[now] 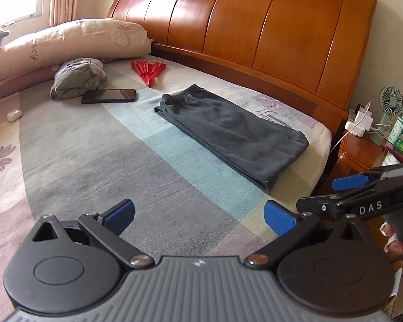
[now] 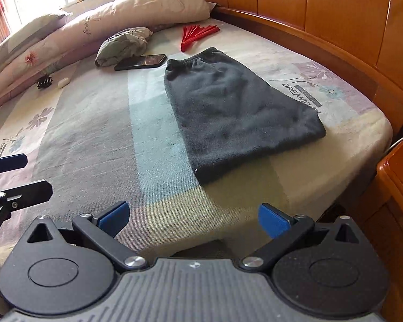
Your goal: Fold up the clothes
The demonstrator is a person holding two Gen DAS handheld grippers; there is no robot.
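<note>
1. Nearest to me, the left black plastic gripper with blue rubbery pads [image 1: 198,216] is hovering over the bedsheet, its jaws spread wide and holding nothing.
2. Beside it, the right black gripper of the same make [image 2: 192,218] is hanging over the mattress edge, its jaws likewise gaping and empty; a hand [image 1: 395,241] is wrapping its grip.
3. Under both, the soft woven bedsheet in grey, teal and cream blocks with mauve flowers [image 2: 94,139] is lying smooth.
4. Further in, the dark grey fleecy trousers, folded into a long flat rectangle [image 2: 228,112], are resting on the sheet well clear of both grippers, elastic waistband pointing toward the pillows.
5. Beyond the waistband, a glossy black slab of a phone [image 2: 141,61] is lying just beside a crumpled grey-green cloth bundle [image 2: 125,44].
6. A ribbed red folding fan [image 2: 197,36] is lying half spread near the headboard.
7. Farthest, a plump cream floral pillow [image 2: 137,10] is leaning by the polished, panelled orange wooden headboard [image 1: 255,26].
</note>
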